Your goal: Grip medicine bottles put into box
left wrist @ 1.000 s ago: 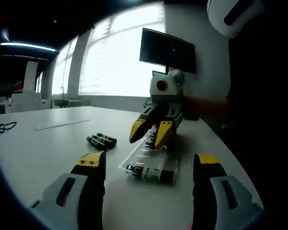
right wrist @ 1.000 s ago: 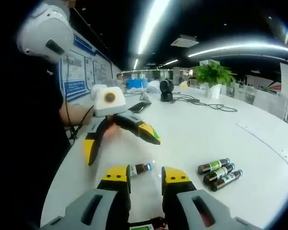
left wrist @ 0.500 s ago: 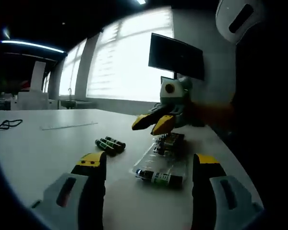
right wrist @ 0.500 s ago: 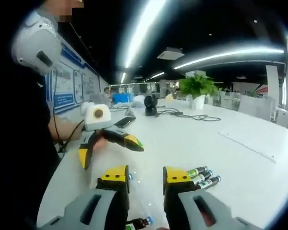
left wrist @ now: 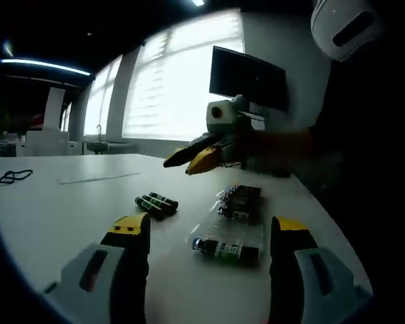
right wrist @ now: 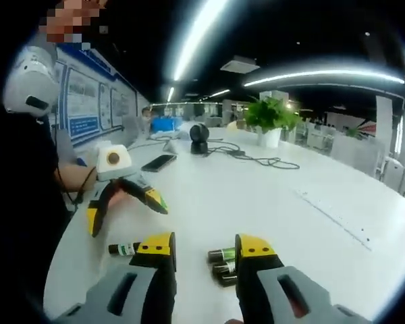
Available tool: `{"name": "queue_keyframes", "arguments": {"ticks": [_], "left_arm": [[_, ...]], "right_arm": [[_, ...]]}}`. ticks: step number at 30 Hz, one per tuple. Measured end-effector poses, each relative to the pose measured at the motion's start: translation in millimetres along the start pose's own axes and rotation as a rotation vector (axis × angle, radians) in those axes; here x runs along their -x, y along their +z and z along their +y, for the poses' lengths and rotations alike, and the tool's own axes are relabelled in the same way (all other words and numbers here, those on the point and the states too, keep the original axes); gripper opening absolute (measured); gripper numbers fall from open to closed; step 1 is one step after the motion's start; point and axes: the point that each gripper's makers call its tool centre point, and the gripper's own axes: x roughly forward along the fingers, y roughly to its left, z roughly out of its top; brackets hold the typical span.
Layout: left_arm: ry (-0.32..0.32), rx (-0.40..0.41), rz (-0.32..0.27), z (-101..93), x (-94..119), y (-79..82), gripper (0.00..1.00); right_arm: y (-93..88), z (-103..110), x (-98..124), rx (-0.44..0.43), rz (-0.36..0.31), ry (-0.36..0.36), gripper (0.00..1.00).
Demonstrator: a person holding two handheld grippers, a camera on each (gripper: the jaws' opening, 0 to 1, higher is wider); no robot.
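Three loose green-labelled medicine bottles (left wrist: 155, 202) lie side by side on the white table (left wrist: 67, 209). To their right is a clear flat box (left wrist: 251, 228) holding dark bottles (left wrist: 239, 200) at its far end and one lying bottle (left wrist: 227, 249) at its near end. My left gripper (left wrist: 209, 229) stands open, low over the table in front of the box. My right gripper (left wrist: 192, 158) hovers above the table beyond the box, nothing in it. In the right gripper view, my right gripper (right wrist: 204, 246) is open just above the loose bottles (right wrist: 223, 266), with my left gripper (right wrist: 118, 194) open and the lying bottle (right wrist: 125, 248) to the left.
A person in dark clothes stands along the table's edge. A potted plant (right wrist: 266, 118), a black round device (right wrist: 199, 131), a phone (right wrist: 158, 162) and a cable (right wrist: 256, 158) sit farther along the table. A dark monitor (left wrist: 248, 77) stands behind the box.
My right gripper has lifted off the box and swung over toward the three loose bottles. My left gripper has stayed about where it was.
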Motion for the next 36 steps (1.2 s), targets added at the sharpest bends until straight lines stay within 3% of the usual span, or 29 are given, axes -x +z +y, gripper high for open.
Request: {"name": "queue_keyframes", "arguments": {"ticks": [6,13,36], "left_arm": [[0.006,0.003,-0.004,2.8,-0.5,0.3,0.65],[0.007,0.001,-0.001,4.0,-1.2,-0.6,0.64],[0.013,0.009,-0.027,7.8,0.8,3.5,0.64]], "right_arm": [[-11.1,-5.8,-11.5,0.052,0.099,0.044,0.33],[-21.5,-19.1,-27.6,0.021,0.184,0.047,0.38],[-47.6,-24.3,-63.1,0.086,0.387,0.114,0.44]]}}
